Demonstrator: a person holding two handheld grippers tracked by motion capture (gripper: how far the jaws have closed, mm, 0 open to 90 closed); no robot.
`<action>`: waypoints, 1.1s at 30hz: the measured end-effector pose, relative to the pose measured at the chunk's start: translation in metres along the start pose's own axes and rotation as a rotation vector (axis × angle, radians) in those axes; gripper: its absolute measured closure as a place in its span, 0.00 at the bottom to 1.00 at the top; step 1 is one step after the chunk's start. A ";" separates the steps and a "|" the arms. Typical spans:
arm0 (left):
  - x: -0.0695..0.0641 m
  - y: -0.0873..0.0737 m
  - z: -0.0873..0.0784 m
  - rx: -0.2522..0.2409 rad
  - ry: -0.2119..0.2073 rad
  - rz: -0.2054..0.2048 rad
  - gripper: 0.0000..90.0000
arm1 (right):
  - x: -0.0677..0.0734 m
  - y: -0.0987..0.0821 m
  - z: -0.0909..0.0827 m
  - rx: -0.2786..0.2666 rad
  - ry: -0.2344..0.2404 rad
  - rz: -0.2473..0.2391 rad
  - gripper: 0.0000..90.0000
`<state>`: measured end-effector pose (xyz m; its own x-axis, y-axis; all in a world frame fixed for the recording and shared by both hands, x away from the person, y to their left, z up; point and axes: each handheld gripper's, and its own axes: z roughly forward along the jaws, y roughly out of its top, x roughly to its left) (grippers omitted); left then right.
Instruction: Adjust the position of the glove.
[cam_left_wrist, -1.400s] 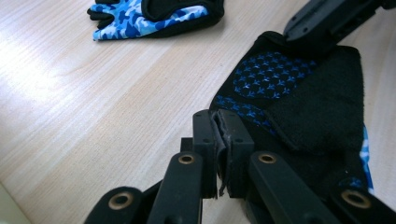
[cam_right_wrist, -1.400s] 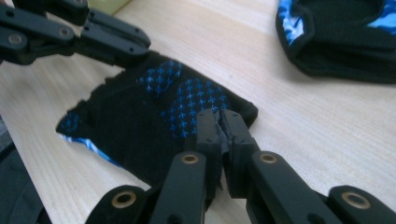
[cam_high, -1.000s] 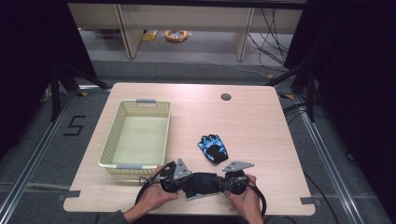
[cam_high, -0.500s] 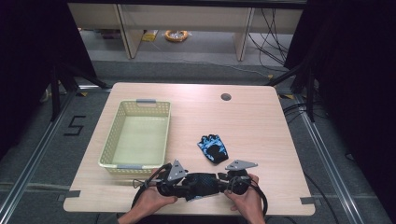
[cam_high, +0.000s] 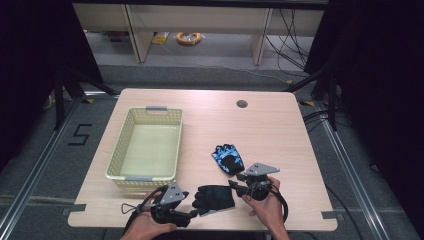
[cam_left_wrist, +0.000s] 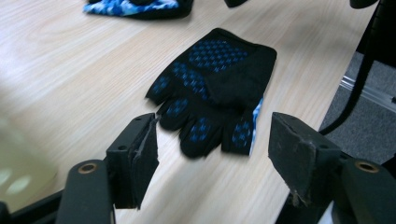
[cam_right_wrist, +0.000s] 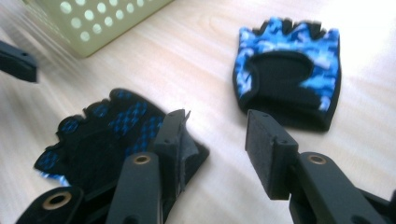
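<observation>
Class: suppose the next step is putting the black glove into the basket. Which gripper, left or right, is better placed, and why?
Probably the left gripper: it sits on the basket's side, its jaws have just been opening, and the black glove lies flat right before them, unheld. The right gripper is farther from the basket.

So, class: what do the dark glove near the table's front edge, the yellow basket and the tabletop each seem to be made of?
Dark glove: probably stretch fabric, matte black, with a grid of small blue dots on the palm that look like grip print.
Basket: likely moulded plastic, pale yellow, its walls pierced by regular holes.
Tabletop: pale wood-grain surface, smooth and slightly shiny; it could be laminate rather than solid wood.
</observation>
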<state>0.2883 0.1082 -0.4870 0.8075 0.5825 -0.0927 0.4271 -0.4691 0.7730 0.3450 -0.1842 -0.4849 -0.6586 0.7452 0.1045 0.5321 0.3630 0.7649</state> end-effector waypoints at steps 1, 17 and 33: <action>0.001 -0.005 -0.004 -0.008 0.015 -0.042 0.36 | 0.000 0.001 0.002 -0.009 -0.003 0.005 0.66; 0.008 -0.026 -0.014 0.026 0.026 -0.051 0.30 | -0.016 0.020 0.018 0.003 -0.018 -0.010 0.68; 0.013 -0.038 -0.024 0.030 0.053 -0.093 0.25 | -0.028 0.036 0.040 0.011 -0.021 -0.029 0.69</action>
<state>0.2725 0.1498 -0.5024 0.7414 0.6585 -0.1291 0.5119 -0.4307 0.7433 0.4039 -0.1694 -0.4862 -0.6628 0.7456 0.0688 0.5187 0.3909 0.7604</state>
